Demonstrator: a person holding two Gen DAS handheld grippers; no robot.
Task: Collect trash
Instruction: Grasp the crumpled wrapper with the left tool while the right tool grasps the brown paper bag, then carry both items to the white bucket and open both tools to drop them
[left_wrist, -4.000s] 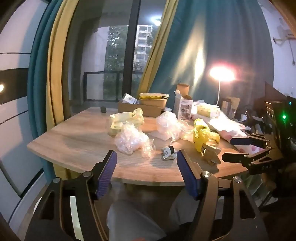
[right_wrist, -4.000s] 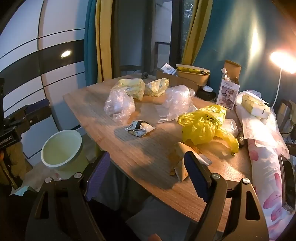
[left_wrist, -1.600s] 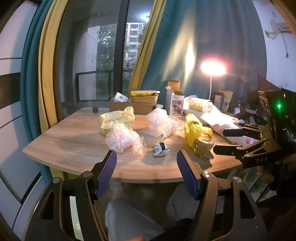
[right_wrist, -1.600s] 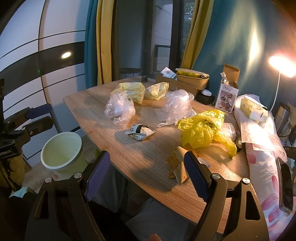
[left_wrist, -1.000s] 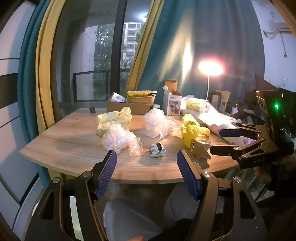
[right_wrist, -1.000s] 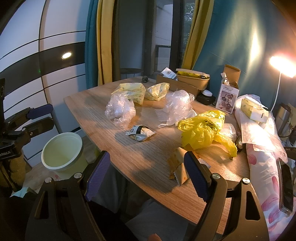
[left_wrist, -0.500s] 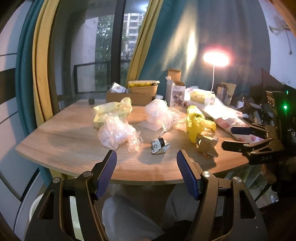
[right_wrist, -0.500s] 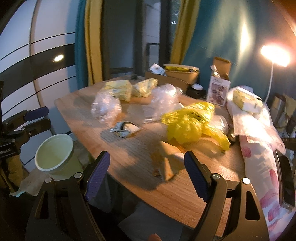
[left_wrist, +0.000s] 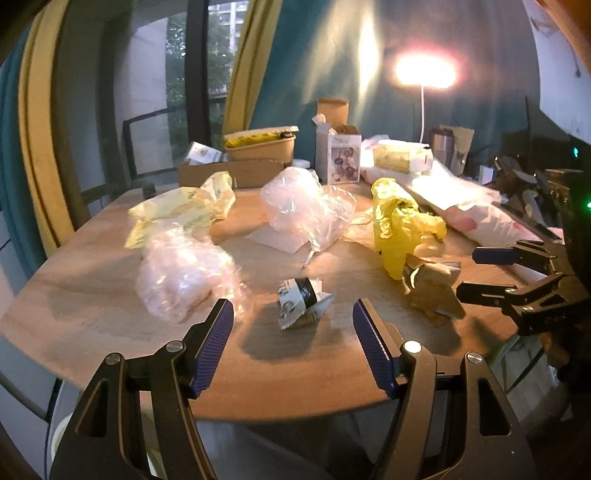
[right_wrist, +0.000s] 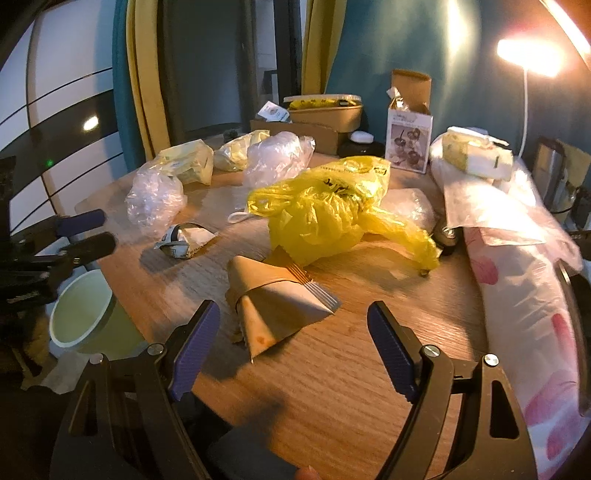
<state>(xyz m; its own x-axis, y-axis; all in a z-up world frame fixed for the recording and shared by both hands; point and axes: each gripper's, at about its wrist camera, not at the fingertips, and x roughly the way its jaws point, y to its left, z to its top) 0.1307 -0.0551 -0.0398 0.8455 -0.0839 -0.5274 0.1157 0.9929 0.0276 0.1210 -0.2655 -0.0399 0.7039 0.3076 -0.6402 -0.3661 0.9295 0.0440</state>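
Note:
Trash lies on a wooden table. My left gripper is open, just short of a small crumpled black-and-white wrapper, seen also in the right wrist view. My right gripper is open, just short of a brown paper wrapper, which also shows in the left wrist view. Behind it lies a yellow plastic bag. Clear plastic bags and pale yellow bags lie further back.
A pale green bin stands on the floor left of the table. Cardboard boxes, a small carton and a lit lamp stand at the back. A floral pillow lies along the right edge.
Both grippers have moved forward and down toward the table. The small wrapper and the brown paper wrapper now sit close in front of the open jaws.

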